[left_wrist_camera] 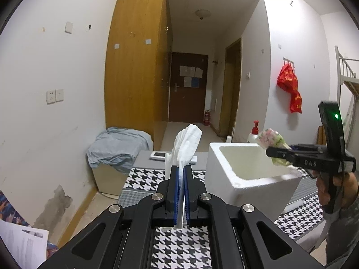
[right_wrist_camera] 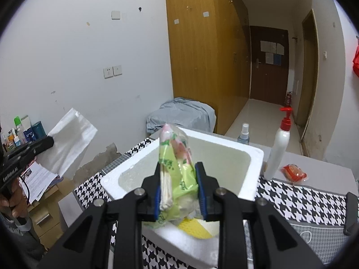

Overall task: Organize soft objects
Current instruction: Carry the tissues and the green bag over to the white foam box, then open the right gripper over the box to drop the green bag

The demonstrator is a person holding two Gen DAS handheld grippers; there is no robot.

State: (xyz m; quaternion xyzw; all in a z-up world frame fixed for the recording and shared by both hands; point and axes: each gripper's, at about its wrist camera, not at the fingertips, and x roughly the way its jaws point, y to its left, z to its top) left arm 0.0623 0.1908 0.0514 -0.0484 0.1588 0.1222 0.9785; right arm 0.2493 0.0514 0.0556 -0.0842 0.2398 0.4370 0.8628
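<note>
My left gripper (left_wrist_camera: 181, 170) is shut on a folded white tissue (left_wrist_camera: 187, 144) that stands up above its blue pads, left of the white foam box (left_wrist_camera: 251, 179). In the right wrist view this tissue (right_wrist_camera: 69, 141) hangs in the air at the left, held by the left gripper (right_wrist_camera: 48, 142). My right gripper (right_wrist_camera: 178, 172) is shut on a green-and-pink plastic tissue pack (right_wrist_camera: 176, 157), over the near side of the foam box (right_wrist_camera: 253, 154). Something yellow (right_wrist_camera: 195, 228) lies in the box under the pack. In the left wrist view the right gripper (left_wrist_camera: 272, 152) carries the pack (left_wrist_camera: 271, 137) over the box's right edge.
A houndstooth cloth (right_wrist_camera: 300, 201) covers the table. A white pump bottle (right_wrist_camera: 278, 148), a small spray bottle (right_wrist_camera: 244, 134) and a red packet (right_wrist_camera: 294, 172) sit behind and right of the box. A phone (left_wrist_camera: 158, 155) lies at the far edge. Grey-blue fabric (left_wrist_camera: 116, 148) drapes a low box by the wardrobe.
</note>
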